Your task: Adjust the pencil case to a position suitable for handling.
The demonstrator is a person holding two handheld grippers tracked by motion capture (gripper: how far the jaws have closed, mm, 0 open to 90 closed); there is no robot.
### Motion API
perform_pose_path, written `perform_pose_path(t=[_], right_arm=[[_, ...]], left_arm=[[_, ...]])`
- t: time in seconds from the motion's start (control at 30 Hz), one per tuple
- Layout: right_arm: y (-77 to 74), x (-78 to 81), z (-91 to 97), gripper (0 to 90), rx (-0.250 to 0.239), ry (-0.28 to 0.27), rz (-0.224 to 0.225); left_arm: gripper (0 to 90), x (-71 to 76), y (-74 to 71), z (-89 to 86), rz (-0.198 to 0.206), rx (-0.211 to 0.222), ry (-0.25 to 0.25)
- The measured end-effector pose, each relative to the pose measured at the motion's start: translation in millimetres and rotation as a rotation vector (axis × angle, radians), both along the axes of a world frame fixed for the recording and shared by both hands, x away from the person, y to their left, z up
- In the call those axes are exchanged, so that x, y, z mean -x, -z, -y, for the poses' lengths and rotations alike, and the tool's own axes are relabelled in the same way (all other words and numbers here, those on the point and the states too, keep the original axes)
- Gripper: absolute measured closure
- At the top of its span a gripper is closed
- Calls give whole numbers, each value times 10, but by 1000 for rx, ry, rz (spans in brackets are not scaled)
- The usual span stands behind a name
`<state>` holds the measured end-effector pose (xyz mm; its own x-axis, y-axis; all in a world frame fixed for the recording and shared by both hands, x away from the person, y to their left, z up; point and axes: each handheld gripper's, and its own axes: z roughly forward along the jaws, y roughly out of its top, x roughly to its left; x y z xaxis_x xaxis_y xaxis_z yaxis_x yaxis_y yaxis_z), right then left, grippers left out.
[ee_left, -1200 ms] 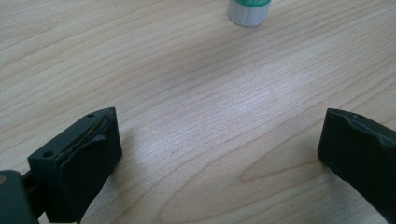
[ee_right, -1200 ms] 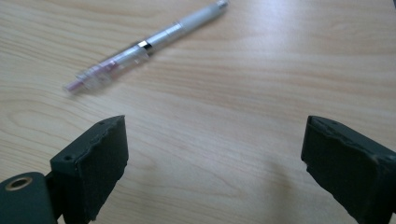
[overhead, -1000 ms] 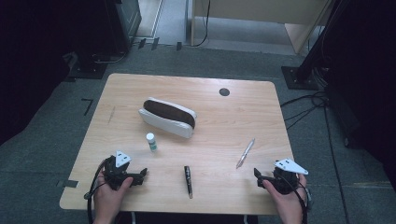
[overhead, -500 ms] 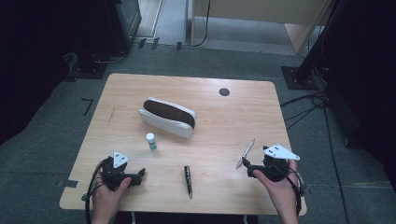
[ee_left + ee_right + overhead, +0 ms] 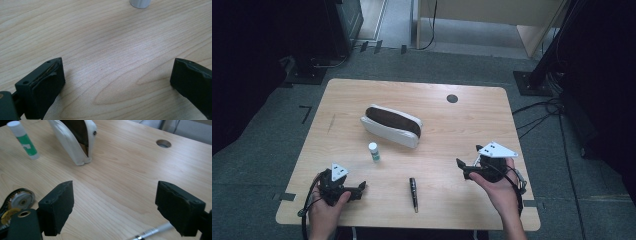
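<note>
Moved up and inward from the lower right corner: right tongs [image 5: 464, 169], spread wide over the silver pen [image 5: 152, 231]. Pen low in frame between the jaws, long axis slanting across the gap. Left tongs [image 5: 358, 189] wide too, lower left, farther off.

A lab: bare wooden table [image 5: 362, 95] on grey carpet, black equipment stands [image 5: 532, 80], trailing cables [image 5: 537, 112].

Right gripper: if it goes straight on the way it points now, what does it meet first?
Probably the pouch. The right gripper, jaws open, has bare table ahead, then the pouch's near end slightly left of centre. The silver pen lies under the jaws, not ahead. Depth is uncertain.
</note>
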<state>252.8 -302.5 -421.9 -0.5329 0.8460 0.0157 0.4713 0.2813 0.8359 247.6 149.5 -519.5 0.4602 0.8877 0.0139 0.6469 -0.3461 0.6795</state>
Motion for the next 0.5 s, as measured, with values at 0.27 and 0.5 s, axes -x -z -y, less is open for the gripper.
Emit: perform_pose_path(t=[0.27, 0.5], right_arm=[[-53, -139, -297, 291, -19, -121, 11], [-41, -317, -531, 386, -36, -182, 7]], left_arm=[[0, 1, 1, 2, 1, 1, -1], [0, 0, 1, 1, 1, 0, -1]])
